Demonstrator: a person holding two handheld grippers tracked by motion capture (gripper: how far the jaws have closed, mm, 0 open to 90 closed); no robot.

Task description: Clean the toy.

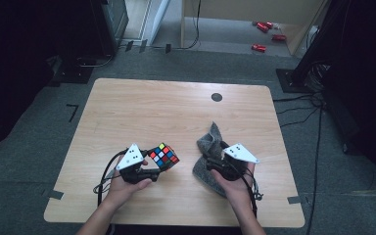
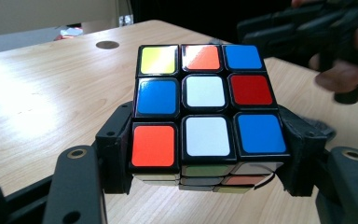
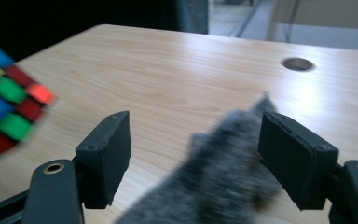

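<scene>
No text or label can be read anywhere.

I see a light wood table (image 1: 142, 112) with rounded corners standing on grey carpet. A round dark cable hole (image 1: 217, 97) sits near its far edge, right of centre. A crumpled grey cloth (image 1: 210, 142) lies on the near right part. The remaining tabletop shows plain wood grain.
</scene>
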